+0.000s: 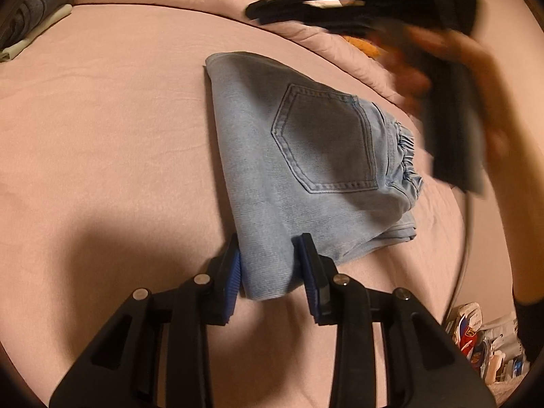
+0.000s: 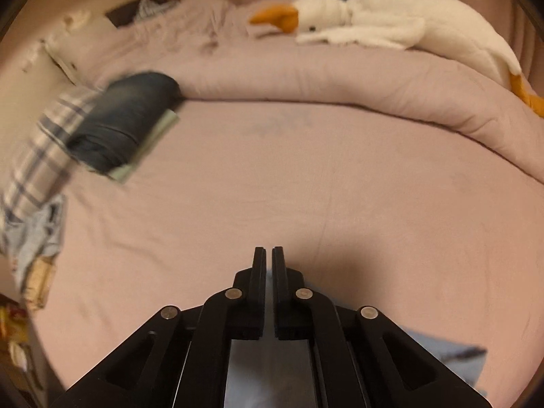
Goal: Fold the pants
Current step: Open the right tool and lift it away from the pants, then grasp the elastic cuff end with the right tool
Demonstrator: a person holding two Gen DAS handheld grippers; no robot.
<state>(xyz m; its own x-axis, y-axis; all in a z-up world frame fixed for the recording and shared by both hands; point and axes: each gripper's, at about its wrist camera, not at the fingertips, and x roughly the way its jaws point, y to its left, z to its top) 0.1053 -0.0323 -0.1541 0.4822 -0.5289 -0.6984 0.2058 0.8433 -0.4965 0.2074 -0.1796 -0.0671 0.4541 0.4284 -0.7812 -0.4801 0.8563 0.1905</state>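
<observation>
One pair of folded jeans [image 1: 306, 156] lies on the pink bed [image 1: 119, 136], its near corner pinched in the left gripper [image 1: 270, 268]; the right gripper [image 2: 268, 255], empty, is all but closed; soft, limp denim, likely best gripped through stacked layers at an edge.

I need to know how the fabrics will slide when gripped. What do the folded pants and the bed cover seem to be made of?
Folded pants: light blue denim, matte; diagonal weave, double-stitched back pocket and gathered elastic waistband show. Bed cover: soft pink woven or knit cloth, probably cotton, matte with faint creases; the exact fibre cannot be told.
</observation>
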